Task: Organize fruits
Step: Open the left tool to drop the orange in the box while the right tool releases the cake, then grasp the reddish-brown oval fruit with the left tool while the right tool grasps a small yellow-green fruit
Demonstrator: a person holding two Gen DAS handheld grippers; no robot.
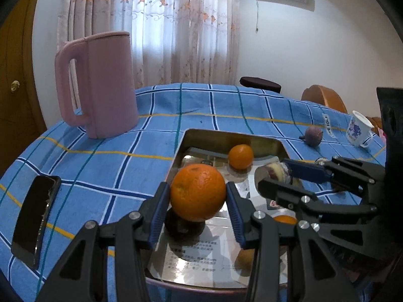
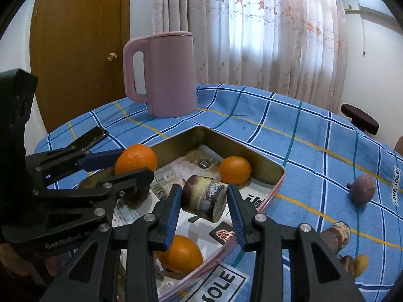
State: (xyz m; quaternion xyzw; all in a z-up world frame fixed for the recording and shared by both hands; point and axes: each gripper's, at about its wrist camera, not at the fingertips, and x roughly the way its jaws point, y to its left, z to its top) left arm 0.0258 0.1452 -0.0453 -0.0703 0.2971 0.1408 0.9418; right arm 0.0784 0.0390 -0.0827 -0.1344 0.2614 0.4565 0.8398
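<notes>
My left gripper [image 1: 198,196] is shut on a large orange [image 1: 198,191] and holds it just above the metal tray [image 1: 226,136]. My right gripper [image 2: 204,201] is shut on a short piece of sugarcane [image 2: 204,198], purple and yellow, above the tray [image 2: 264,161]. The right gripper also shows in the left wrist view [image 1: 277,173], and the left gripper in the right wrist view [image 2: 131,166]. A small orange [image 1: 240,156] lies at the tray's far end. Another orange [image 2: 181,253] lies at its near end. A dark fruit sits under the held orange.
A pink kettle [image 1: 100,83] stands at the back left. A black phone [image 1: 35,216] lies at the left. A purple fruit [image 2: 362,188], another sugarcane piece [image 2: 336,234] and small fruits lie on the blue checked cloth right of the tray. A white mug [image 1: 359,128] stands far right.
</notes>
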